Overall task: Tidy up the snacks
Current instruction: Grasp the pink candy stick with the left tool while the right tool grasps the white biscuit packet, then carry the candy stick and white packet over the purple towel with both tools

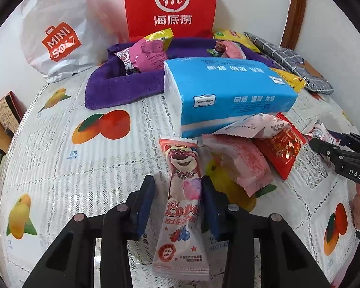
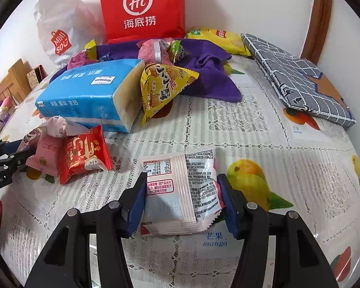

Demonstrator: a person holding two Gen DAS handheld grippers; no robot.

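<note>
My left gripper point(image 1: 177, 204) has its fingers either side of the pink bear snack point(image 1: 182, 206), right finger touching, left not quite. Right gripper point(image 2: 182, 201) is pinching the white packet point(image 2: 180, 192) on the fruit-print tablecloth point(image 2: 252, 132), blue tissue pack point(image 2: 88, 93) behind

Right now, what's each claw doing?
Left gripper: around the pink bear snack, not pinching yet.
Right gripper: closed on the white snack packet.

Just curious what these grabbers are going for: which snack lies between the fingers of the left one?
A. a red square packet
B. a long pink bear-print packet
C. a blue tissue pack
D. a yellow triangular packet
B: in the left wrist view the long pink bear-print packet lies between the fingers of the left gripper.
</note>
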